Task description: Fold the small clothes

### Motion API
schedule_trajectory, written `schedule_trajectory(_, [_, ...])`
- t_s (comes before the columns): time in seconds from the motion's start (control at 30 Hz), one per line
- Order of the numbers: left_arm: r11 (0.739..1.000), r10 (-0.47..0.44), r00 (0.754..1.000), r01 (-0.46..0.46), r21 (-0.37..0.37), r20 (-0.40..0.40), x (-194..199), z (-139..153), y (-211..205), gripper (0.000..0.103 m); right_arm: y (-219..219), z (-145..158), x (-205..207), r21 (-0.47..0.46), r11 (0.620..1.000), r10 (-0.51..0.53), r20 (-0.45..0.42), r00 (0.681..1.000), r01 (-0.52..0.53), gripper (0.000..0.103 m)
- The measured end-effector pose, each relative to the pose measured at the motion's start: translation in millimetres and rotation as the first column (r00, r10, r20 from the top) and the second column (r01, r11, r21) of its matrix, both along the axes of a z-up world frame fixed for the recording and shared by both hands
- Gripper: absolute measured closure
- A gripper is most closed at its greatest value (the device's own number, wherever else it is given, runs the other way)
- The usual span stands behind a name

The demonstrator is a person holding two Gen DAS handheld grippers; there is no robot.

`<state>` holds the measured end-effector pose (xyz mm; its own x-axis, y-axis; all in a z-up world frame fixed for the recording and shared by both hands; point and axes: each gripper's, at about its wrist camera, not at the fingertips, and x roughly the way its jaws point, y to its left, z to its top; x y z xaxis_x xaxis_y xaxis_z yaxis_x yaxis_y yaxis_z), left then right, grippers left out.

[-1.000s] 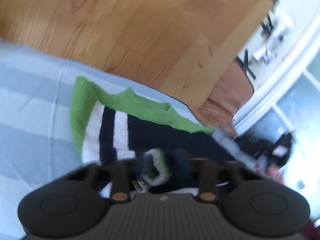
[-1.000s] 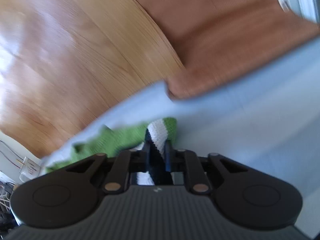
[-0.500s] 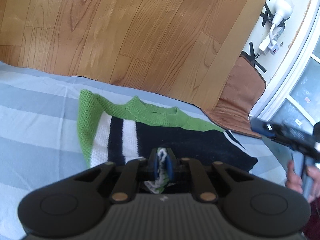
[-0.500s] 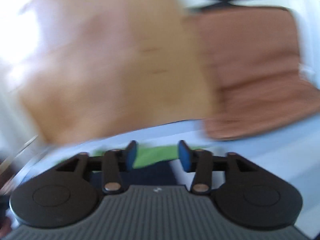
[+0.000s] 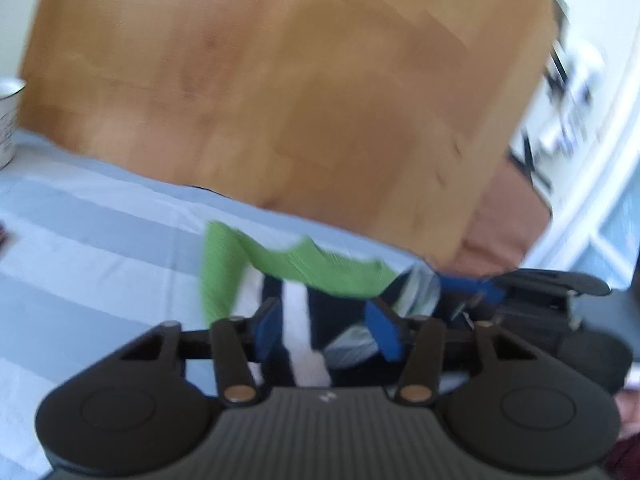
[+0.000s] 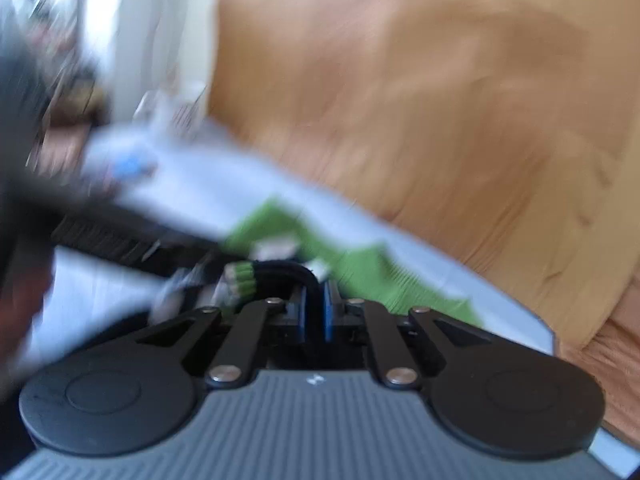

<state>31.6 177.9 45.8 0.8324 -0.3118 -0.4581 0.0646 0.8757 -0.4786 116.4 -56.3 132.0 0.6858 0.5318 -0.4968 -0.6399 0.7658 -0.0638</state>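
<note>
- Your left gripper [image 5: 326,330] has its blue pads spread and still opening; the small knitted sweater [image 5: 298,312], green at the collar with black and white stripes, runs between them, but the pads do not press on it.
- Your right gripper [image 6: 316,312] is pressed together, and a black fold of the same sweater [image 6: 296,274] appears to be pinched between its pads, though blur keeps that from being certain.
- The sweater lies on the blue-and-grey striped cloth [image 5: 100,248], close to the edge beyond which the wooden floor [image 5: 280,80] shows.
- With only one thin pinch on the knit, a quick pull could slip the fabric out or drag the whole garment sideways and undo the fold.
- The released side may spring back, since thick knit tends to relax.
- The grippers sit close; a crossing move could knock them together.
</note>
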Motion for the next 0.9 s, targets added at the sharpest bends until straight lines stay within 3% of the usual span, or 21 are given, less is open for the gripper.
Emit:
schedule_trajectory(0.07, [0.996, 0.044, 0.999, -0.044, -0.073, -0.012, 0.1, 0.6, 16.0, 0.054, -11.5, 10.7, 13.1, 0.125, 0.989, -0.083, -0.019, 0.996, 0.084, 0.092])
schedule_trajectory(0.13, [0.988, 0.089, 0.995, -0.093, -0.123, -0.032, 1.2, -1.3, 30.3, 0.053, -9.5, 4.5, 15.1, 0.186, 0.981, -0.051, -0.060, 0.997, 0.061, 0.091])
schedule_trajectory(0.2, [0.978, 0.118, 0.992, -0.125, -0.167, -0.050, 2.6, -4.3, 43.8, 0.051, 11.5, -22.6, 12.1, 0.112, 0.992, 0.065, -0.129, 0.990, -0.051, 0.086])
schedule_trajectory(0.27, [0.972, 0.128, 0.990, -0.139, -0.189, -0.066, 5.2, -7.5, 50.2, 0.051, 32.3, -57.1, 1.3, -0.031, 0.981, 0.179, -0.224, 0.958, -0.191, 0.080])
schedule_trajectory(0.33, [0.975, 0.131, 0.989, -0.142, -0.170, -0.072, 7.3, -9.1, 46.4, 0.051, 29.8, -68.3, -17.0, -0.085, 0.976, 0.188, -0.137, 0.973, -0.201, 0.069])
schedule_trajectory(0.4, [0.984, 0.118, 0.991, -0.125, -0.128, -0.063, 9.2, -8.7, 35.5, 0.053, 9.2, -56.8, -13.1, 0.012, 0.984, 0.179, -0.178, 0.968, -0.179, 0.060])
schedule_trajectory(0.47, [0.993, 0.093, 0.995, -0.096, -0.069, -0.043, 8.3, -7.4, 22.7, 0.054, -24.6, -40.7, -5.7, 0.142, 0.985, 0.125, -0.199, 0.972, -0.098, 0.060])
schedule_trajectory(0.5, [0.997, 0.074, 0.997, -0.075, -0.037, -0.029, 7.3, -6.7, 15.1, 0.054, -33.4, -35.3, -2.4, 0.164, 0.985, 0.080, -0.185, 0.979, -0.049, 0.060])
schedule_trajectory(0.57, [0.999, 0.025, 1.000, -0.025, 0.039, -0.007, 5.1, -7.3, -3.1, 0.055, -64.9, -29.3, 3.6, 0.176, 0.982, -0.041, -0.165, 0.985, 0.071, 0.060])
schedule_trajectory(0.63, [0.992, -0.023, 1.000, 0.025, 0.122, -0.010, 5.5, -12.3, -20.8, 0.062, -97.7, -35.3, 11.7, 0.182, 0.964, -0.154, -0.202, 0.967, 0.192, 0.060])
schedule_trajectory(0.7, [0.972, -0.027, 0.998, 0.039, 0.230, -0.054, 11.9, -21.7, -36.9, 0.069, -117.5, -53.4, 18.6, 0.101, 0.947, -0.274, -0.236, 0.932, 0.304, 0.060])
schedule_trajectory(0.77, [0.936, 0.019, 0.995, 0.018, 0.352, -0.102, 21.6, -37.3, -47.0, 0.069, -140.9, -83.8, 25.8, -0.013, 0.914, -0.398, -0.232, 0.888, 0.406, 0.057])
schedule_trajectory(0.83, [0.928, 0.023, 0.996, 0.011, 0.373, -0.088, 20.5, -38.3, -50.2, 0.068, -167.5, -93.5, 19.3, 0.121, 0.908, -0.364, -0.246, 0.898, 0.402, 0.054])
schedule_trajectory(0.9, [0.923, 0.025, 0.997, 0.006, 0.386, -0.077, 18.4, -40.0, -52.7, 0.068, -173.5, -92.7, 18.3, 0.158, 0.885, -0.390, -0.265, 0.882, 0.438, 0.054])
